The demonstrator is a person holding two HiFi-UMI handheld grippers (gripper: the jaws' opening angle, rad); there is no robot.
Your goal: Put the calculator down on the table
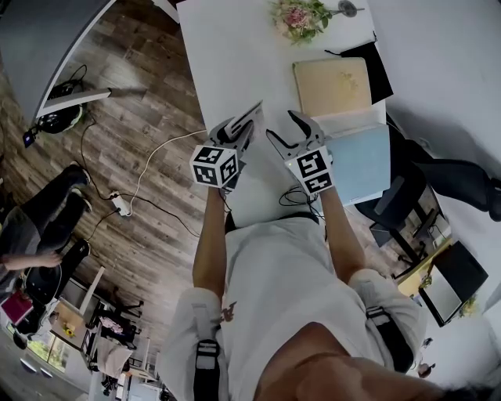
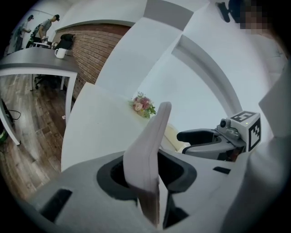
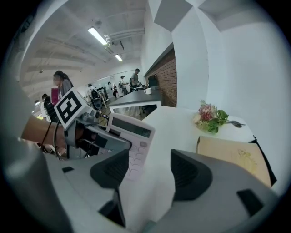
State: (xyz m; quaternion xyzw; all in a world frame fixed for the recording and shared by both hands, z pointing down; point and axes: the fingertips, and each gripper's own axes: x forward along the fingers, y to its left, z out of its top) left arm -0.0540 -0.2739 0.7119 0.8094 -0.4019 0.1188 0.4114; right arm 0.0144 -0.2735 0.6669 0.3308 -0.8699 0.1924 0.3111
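The white table (image 1: 227,63) carries three items along its right side: a flower bunch (image 1: 300,17) at the far end, a beige book (image 1: 332,86) nearer, and a pale blue folder (image 1: 362,160) nearest the person.

Bright, even light; fisheye warping, dark corners, blurred near foreground

This is an open-plan office. A long white bench (image 1: 235,63) stands on a wood-plank floor (image 1: 133,110), with a power strip (image 1: 121,205), trailing cables and a dark swivel chair (image 1: 395,207) nearby. A brick wall (image 3: 168,77) backs a grey bench (image 2: 27,66) carrying a mug (image 2: 59,53). Strip lights (image 3: 97,35) hang overhead, and people (image 3: 135,77) stand at far desks.
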